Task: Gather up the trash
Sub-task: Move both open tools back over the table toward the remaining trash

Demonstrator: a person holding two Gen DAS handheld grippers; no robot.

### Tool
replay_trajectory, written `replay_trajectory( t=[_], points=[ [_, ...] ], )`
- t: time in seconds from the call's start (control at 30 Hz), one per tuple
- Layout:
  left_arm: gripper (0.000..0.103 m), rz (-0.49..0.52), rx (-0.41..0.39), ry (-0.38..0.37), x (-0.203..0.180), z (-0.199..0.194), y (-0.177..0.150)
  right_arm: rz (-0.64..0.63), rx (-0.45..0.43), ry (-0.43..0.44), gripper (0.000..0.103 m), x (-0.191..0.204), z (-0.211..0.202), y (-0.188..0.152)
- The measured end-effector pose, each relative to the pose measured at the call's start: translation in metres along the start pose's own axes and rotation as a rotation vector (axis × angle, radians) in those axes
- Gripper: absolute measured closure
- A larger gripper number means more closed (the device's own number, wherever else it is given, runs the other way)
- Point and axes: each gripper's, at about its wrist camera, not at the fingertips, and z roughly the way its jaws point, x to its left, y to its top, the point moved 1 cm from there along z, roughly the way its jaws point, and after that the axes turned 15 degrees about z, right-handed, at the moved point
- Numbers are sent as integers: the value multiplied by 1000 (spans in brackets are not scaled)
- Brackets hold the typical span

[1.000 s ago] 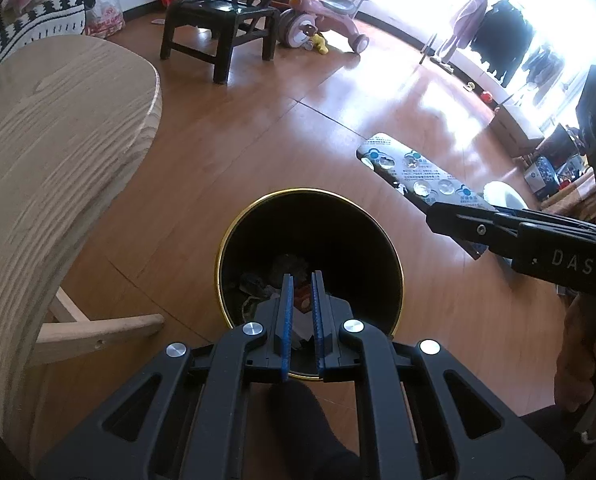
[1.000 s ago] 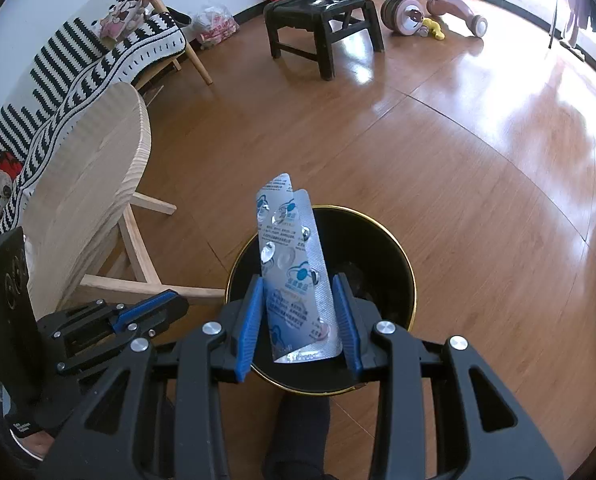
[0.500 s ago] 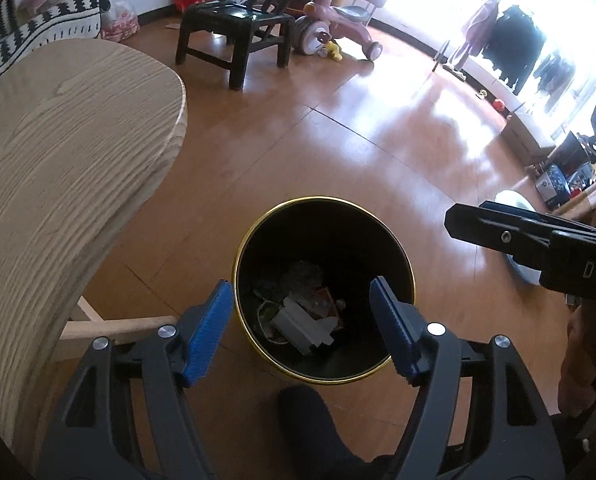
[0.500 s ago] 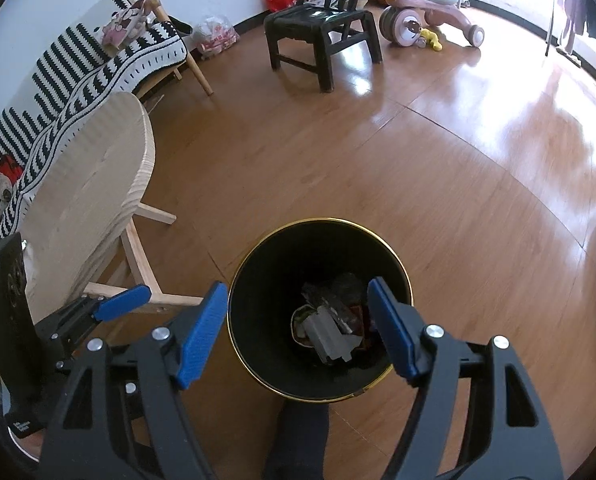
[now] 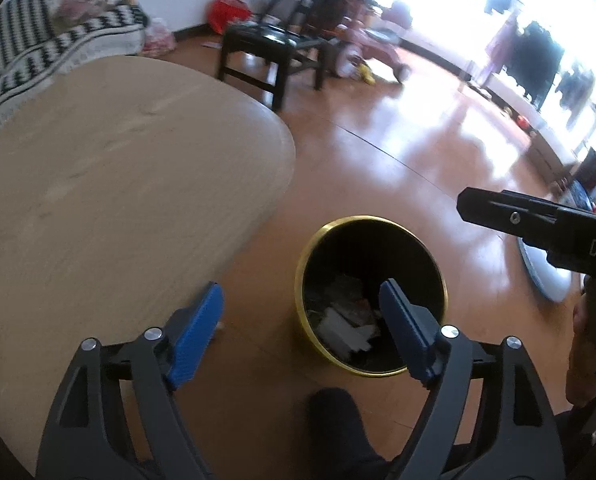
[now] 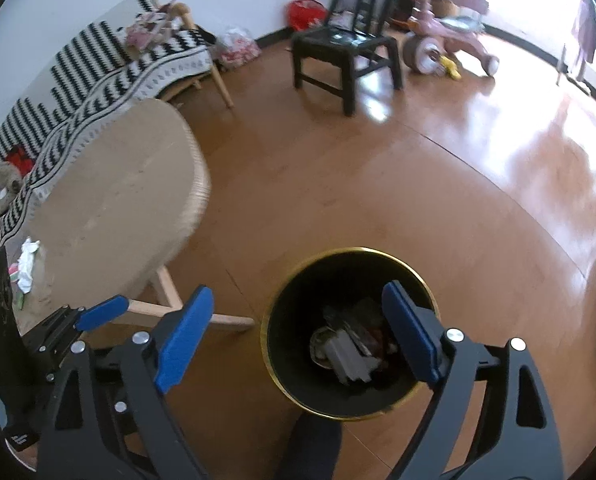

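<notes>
Your blister pack has gone into the bin (image 6: 348,332); both your left gripper (image 5: 302,332) and right gripper (image 6: 298,334) now gape wide, empty, so fetch more trash.

Both wrist cameras look steeply down from above, sharing the trash bin (image 5: 372,294) (image 6: 348,332) near six o'clock.

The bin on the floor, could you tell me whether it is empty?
Not empty: the bin holds a small pile of trash at its bottom.

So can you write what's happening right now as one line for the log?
left gripper: open, empty | right gripper: open, empty | black bin: trash inside | crumpled tissue: on wooden table
</notes>
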Motion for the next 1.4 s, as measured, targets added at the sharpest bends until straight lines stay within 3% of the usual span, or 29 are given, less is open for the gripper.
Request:
replay_trajectory(
  t=[0.03, 0.1, 0.27, 0.4, 0.53, 0.63, 0.7, 0.8, 0.9, 1.2, 1.4],
  points=[
    [25, -15, -8, -6, 4, -9, -3, -16, -2, 8, 18, 11, 0, 0],
    [22, -56, -32, 90, 24, -36, -13, -62, -9, 29, 18, 42, -1, -3],
    [20, -147, -104, 128, 72, -98, -41, -153, -4, 95, 17, 111, -3, -11],
    [14, -242, -174, 204, 120, -154, -74, -221, -4, 141, 14, 174, -3, -21],
    [12, -360, -189, 408, 178, -197, -122, -289, 13, 193, 14, 245, 5, -41],
    [12, -457, -121, 570, 223, -212, -164, -341, 37, 216, 14, 289, 13, -60],
    [12, -528, -80, 617, 246, -217, -187, -376, 58, 228, 14, 320, 23, -75],
    [12, -663, -34, 649, 281, -225, -225, -419, 84, 250, 14, 361, 37, -96],
    [12, -723, -14, 669, 302, -224, -244, -445, 107, 274, 14, 394, 51, -111],
    [12, -754, 39, 615, 318, -198, -256, -469, 153, 318, 14, 480, 96, -140],
    [13, -721, 68, 657, 326, -189, -256, -467, 194, 302, 16, 517, 132, -152]
  ],
)
